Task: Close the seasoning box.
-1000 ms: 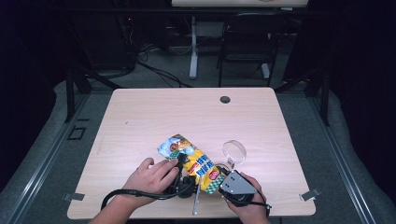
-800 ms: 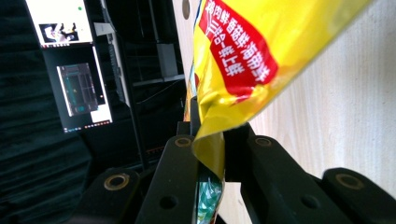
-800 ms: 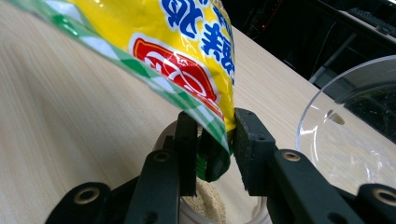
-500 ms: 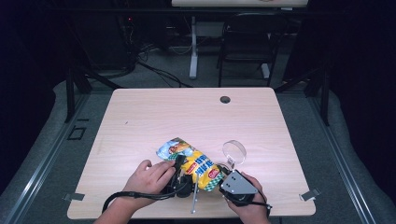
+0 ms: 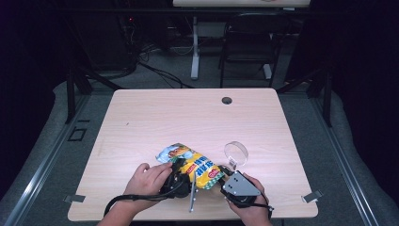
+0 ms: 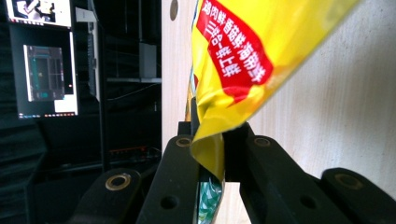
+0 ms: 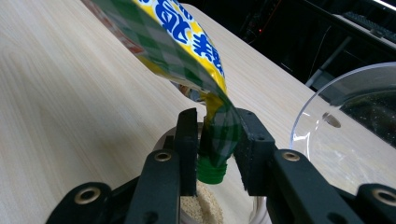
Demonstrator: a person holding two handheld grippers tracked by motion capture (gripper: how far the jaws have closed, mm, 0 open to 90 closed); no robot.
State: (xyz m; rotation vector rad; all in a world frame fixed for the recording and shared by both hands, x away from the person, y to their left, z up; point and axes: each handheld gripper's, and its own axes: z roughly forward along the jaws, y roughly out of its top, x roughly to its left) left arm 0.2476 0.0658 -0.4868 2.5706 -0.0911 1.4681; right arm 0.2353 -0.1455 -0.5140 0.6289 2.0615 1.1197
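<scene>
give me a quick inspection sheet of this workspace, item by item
surface: light wooden table, round grommet hole near the far edge
job's things: yellow snack bag near the front edge, held at both ends
clutter: clear round dish beside the bag; small jar with a green cap under the right jaws
grippers: left hand-held gripper shut on the bag's edge; right hand-held gripper with the bag's corner between its jaws, grip cannot be told
cables: black cable trailing from the left hand-held gripper along the front edge
surroundings: dark room, chair and floor cables behind the table, lit monitor to one side
</scene>
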